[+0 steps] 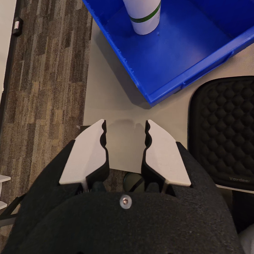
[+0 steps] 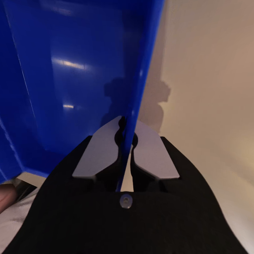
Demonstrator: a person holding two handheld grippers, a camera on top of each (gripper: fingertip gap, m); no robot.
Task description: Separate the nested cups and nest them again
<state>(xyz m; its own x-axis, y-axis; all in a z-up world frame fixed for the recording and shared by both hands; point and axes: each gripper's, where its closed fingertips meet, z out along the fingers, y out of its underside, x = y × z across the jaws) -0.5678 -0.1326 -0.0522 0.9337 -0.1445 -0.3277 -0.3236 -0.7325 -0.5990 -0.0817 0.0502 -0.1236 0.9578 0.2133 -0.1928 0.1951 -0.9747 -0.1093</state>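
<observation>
- a pale beige table [image 1: 96, 96] holds everything; patterned brown carpet [image 1: 41, 82] lies to its left, and a black quilted cushion [image 1: 222, 130] sits at the right edge.
- the blue bin [image 1: 171, 61] rests on the table, far from the left gripper [image 1: 125, 123], whose jaws stand apart and empty above bare table.
- only the left wrist view shows the white cups [image 1: 145, 16], green-banded, upright inside the bin.
- only the right wrist view shows the right gripper [image 2: 127, 121] clamped on the bin's wall [image 2: 137, 82].
</observation>
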